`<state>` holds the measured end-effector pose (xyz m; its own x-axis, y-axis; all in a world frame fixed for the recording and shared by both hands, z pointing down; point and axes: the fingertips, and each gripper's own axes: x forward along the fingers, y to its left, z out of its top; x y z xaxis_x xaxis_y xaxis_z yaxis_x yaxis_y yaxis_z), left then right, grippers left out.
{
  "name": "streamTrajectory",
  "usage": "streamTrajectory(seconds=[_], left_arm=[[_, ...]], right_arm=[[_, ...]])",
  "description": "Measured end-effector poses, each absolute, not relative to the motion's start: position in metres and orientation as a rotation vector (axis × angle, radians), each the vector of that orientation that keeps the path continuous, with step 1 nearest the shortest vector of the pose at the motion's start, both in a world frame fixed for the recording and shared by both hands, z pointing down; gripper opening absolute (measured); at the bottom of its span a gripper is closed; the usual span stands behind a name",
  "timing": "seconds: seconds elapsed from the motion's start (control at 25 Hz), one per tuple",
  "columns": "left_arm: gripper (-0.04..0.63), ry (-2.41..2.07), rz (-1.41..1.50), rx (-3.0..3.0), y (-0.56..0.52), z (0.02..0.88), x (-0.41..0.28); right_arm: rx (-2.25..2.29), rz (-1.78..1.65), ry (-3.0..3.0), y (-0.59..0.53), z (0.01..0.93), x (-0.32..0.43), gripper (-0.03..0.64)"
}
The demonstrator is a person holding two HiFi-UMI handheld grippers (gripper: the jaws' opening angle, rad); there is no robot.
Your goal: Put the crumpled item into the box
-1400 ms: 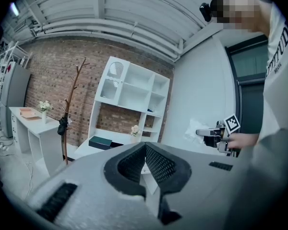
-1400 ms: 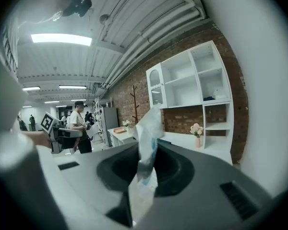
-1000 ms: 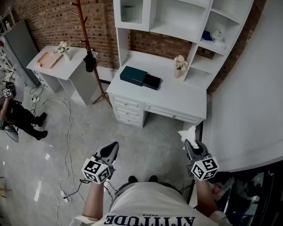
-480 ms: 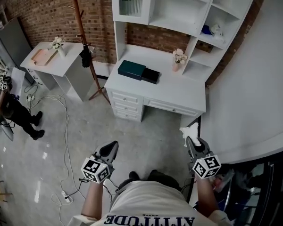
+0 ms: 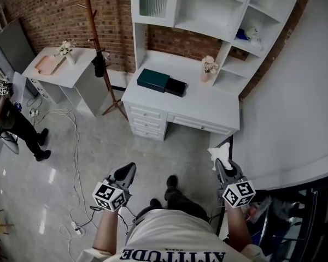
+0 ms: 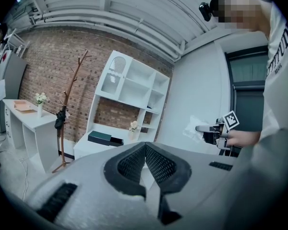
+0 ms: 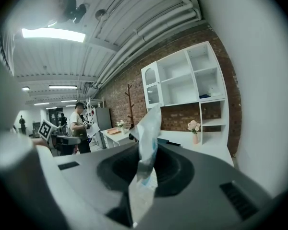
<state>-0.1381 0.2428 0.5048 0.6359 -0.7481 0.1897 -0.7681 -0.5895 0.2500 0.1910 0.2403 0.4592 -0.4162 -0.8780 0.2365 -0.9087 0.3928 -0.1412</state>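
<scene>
A dark teal box [image 5: 153,79] with a black part [image 5: 175,87] beside it lies on the white desk [image 5: 208,111] ahead; the left gripper view also shows the box [image 6: 100,137]. My right gripper [image 5: 221,165] is shut on a white crumpled item [image 5: 219,153], well short of the desk. The crumpled item [image 7: 148,138] sticks up between the jaws of the right gripper [image 7: 146,164]. My left gripper [image 5: 126,173] hangs over the floor, and its jaws [image 6: 145,147] meet at the tip with nothing in them. It also sees the crumpled item [image 6: 191,128] off to its right.
A white shelf unit [image 5: 208,10] stands on the desk, with a flower vase [image 5: 209,67]. A wooden coat stand [image 5: 96,42] and a small white table [image 5: 54,72] are at the left. Cables [image 5: 76,146] trail over the floor. A person [image 5: 11,124] is at far left.
A shoe has stepped forward between the two grippers. Both grippers keep their places in the view, and the right one still holds the crumpled item.
</scene>
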Motion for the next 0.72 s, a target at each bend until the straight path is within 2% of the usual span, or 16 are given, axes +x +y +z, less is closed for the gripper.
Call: streamTrajectory(seconds=[0.72], left_arm=[[0.026,-1.268,0.174,2.527,0.129,0.505,-0.102]], right_arm=[[1.516,0.409,-2.591,0.094,0.48,0.212,0.075]])
